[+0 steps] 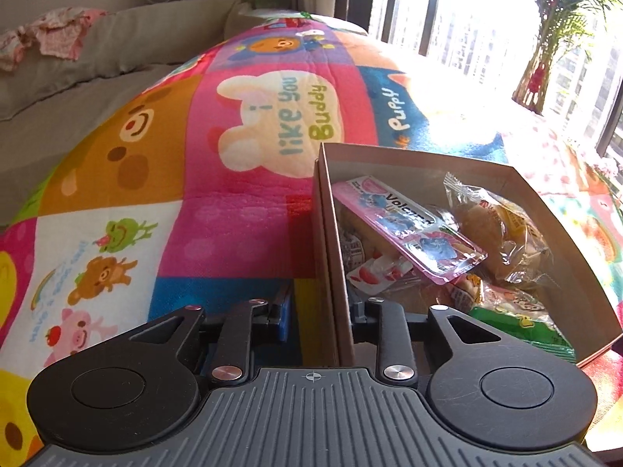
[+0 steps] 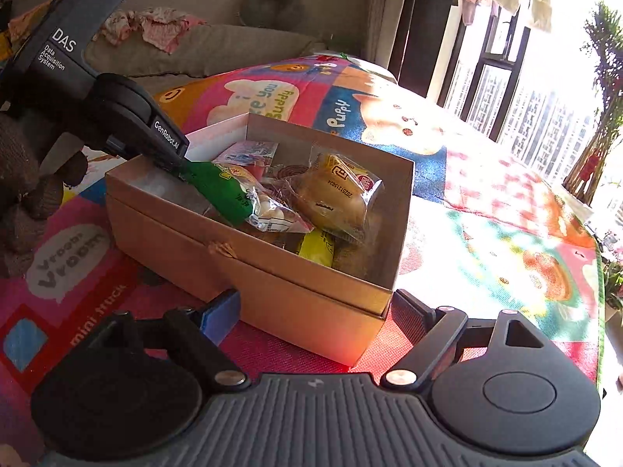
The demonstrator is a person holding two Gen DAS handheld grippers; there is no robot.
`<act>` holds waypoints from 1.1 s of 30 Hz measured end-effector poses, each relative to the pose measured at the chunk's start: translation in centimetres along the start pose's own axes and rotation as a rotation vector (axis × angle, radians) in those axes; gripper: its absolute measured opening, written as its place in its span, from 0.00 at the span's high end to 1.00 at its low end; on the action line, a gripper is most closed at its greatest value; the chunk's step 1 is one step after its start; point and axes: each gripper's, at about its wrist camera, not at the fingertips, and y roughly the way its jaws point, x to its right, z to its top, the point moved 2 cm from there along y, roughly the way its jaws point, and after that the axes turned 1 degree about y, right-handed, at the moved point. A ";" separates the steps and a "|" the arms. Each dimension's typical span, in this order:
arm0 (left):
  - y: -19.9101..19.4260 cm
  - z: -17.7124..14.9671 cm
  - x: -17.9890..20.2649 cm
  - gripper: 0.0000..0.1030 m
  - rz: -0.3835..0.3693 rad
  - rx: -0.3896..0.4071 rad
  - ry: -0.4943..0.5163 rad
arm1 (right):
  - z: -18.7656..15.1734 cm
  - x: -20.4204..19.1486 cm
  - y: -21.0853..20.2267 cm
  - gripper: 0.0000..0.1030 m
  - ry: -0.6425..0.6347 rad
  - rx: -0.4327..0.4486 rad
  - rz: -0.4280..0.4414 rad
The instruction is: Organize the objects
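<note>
cardboard is the weak point: the open cardboard box (image 2: 249, 260) sits on the bright cartoon play mat (image 1: 233, 210), already loaded with wrapped snacks. a green packet (image 2: 220, 190) lies at the end by the left gripper (image 1: 315, 311), a bun in clear wrap (image 2: 338, 194) sits in the middle, and a pink blister pack (image 1: 409, 229) leans on the pile. the left gripper's jaws straddle the near wall of the box, one finger outside and one inside, parted and not visibly pinching the wall. the right gripper (image 2: 315, 311) has its jaws spread wide around the near corner of the box, pads clear of the cardboard, holding nothing. if the job now is to shift or square up the box, the risk i see is the thin wall bending or tearing under a one-sided pinch, or the box tipping as it lifts, so the heaped packets slide out over the low rim. the soft mat may also snag the base on a drag.
</note>
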 end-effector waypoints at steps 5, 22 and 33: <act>0.7 -0.1 -2.3 0.11 0.020 0.000 -0.053 | 0.8 0.1 1.8 0.18 0.002 0.013 -0.017; -15.3 -7.1 -0.6 0.22 -0.015 0.301 -0.042 | -2.7 -2.1 -5.1 0.00 0.069 -0.009 0.010; -12.2 -15.0 3.4 0.22 0.058 0.101 0.006 | -6.6 -0.3 -4.8 0.00 0.241 -0.116 0.077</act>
